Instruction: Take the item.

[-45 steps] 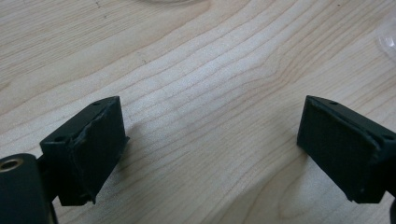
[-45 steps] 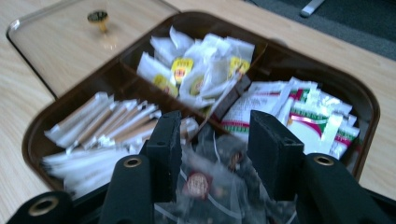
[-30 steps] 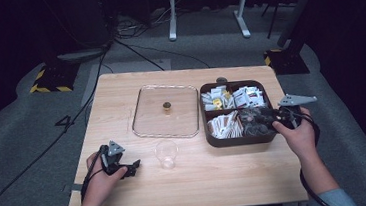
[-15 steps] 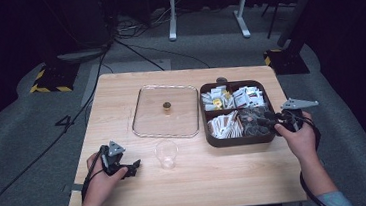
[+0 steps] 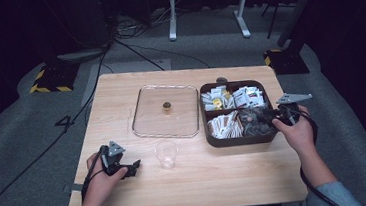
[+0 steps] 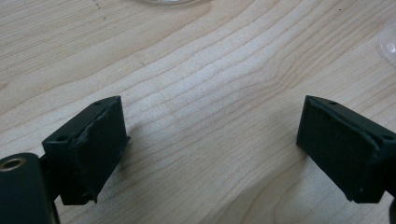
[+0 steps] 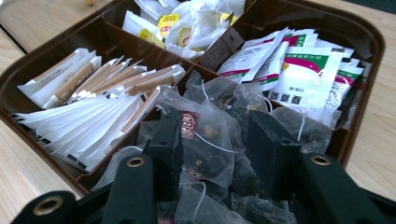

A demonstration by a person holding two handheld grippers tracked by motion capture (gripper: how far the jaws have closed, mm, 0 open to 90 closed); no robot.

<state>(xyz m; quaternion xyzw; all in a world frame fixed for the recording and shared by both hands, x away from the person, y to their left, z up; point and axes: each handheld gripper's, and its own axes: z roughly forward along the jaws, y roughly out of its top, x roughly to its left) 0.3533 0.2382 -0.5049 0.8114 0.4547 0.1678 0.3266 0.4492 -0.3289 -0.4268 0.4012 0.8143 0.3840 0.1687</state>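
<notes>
A: The right gripper point(image 7: 212, 154) has its black jaws sunk among the translucent mesh tea bags point(image 7: 210, 140) in the near right compartment of the dark brown partitioned plastic tray point(image 7: 369, 51). The jaws have just been closing, and one bag with a dark red tag lies between them. Whether the pads press on it yet, I cannot tell.

B: And the other tool?

A: The left gripper point(image 6: 212, 154) has its jaws spread wide with bare wood between them. In the high view it point(image 5: 126, 167) rests low over the near left of the light wooden table point(image 5: 228, 179), well apart from the tray point(image 5: 213, 141).

B: What is hard to make out?

A: The jaw tips are buried in mesh, so the contact is hidden. In the left gripper view, the clear plastic cup point(image 6: 388, 44) is cut off at the right edge.

B: Edges and room?

A: The tray sits near the table's right edge, with the flat clear glass lid with a small gold knob point(image 5: 165, 109) just beside it on the left. The cup point(image 5: 166, 153) stands near the lid's front edge, between the two hands. The near strip of table is open.

B: Any writing?

A: The white sachets with green and red print point(image 7: 299, 65) carry text too small to read. The white and yellow packets point(image 7: 187, 23) and the white and tan paper sticks point(image 7: 93, 102) are no clearer, and the red tag's mark is blurred.
</notes>
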